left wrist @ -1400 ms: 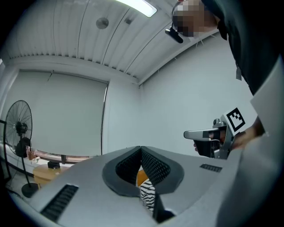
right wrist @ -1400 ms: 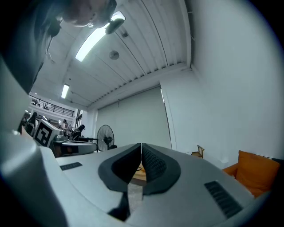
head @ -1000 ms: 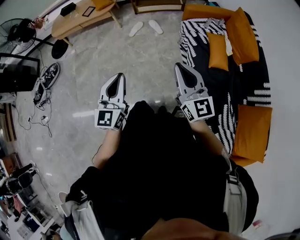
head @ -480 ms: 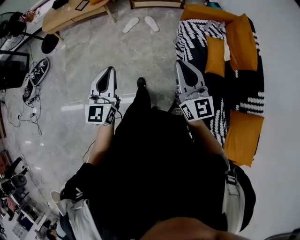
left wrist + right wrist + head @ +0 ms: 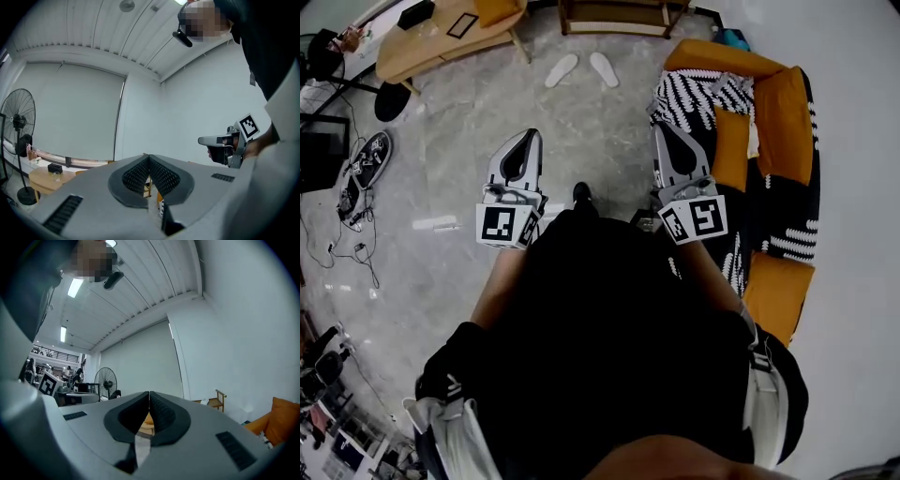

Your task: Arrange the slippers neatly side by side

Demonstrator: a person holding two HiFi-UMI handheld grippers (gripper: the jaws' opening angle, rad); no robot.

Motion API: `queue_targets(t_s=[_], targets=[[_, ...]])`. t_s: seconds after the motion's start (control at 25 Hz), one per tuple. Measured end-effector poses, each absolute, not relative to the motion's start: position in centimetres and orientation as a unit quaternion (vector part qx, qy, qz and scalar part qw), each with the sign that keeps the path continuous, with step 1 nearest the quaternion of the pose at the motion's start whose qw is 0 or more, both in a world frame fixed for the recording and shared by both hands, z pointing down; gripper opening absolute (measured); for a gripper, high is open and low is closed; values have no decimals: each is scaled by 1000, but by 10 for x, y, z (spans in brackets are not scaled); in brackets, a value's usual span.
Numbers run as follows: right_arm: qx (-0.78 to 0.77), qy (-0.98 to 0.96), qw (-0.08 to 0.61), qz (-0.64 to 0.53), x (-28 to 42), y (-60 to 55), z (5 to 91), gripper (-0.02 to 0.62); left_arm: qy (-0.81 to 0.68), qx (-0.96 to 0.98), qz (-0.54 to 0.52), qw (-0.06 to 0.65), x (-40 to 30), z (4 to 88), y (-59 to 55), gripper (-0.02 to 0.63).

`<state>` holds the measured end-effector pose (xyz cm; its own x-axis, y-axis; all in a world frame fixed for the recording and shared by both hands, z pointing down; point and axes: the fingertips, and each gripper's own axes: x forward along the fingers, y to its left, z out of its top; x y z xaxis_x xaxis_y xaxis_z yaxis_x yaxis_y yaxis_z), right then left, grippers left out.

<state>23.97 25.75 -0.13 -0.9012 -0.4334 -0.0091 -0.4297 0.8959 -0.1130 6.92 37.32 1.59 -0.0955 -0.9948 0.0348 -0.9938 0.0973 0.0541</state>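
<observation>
slippers (image 5: 562, 70) head view only, L tool (image 5: 149, 158) shut

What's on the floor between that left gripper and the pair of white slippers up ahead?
Nothing. In the head view, only bare grey marble floor lies between the left gripper and the two white slippers.
</observation>
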Motion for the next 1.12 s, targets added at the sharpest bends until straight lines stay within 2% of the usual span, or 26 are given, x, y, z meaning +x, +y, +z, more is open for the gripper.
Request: queue_targets(t_s=[0.32, 0.76, 1.12], targets=[[-236, 970, 19, -52, 192, 213, -6, 32, -720, 692, -24, 35, 9, 24, 317, 15], [-241, 968, 11, -75, 153, 151, 11, 32, -708, 703, -30, 52, -32, 43, 243, 15], [-215, 973, 31, -84, 106, 44, 16, 32, -719, 693, -7, 48, -75, 37, 143, 15]])
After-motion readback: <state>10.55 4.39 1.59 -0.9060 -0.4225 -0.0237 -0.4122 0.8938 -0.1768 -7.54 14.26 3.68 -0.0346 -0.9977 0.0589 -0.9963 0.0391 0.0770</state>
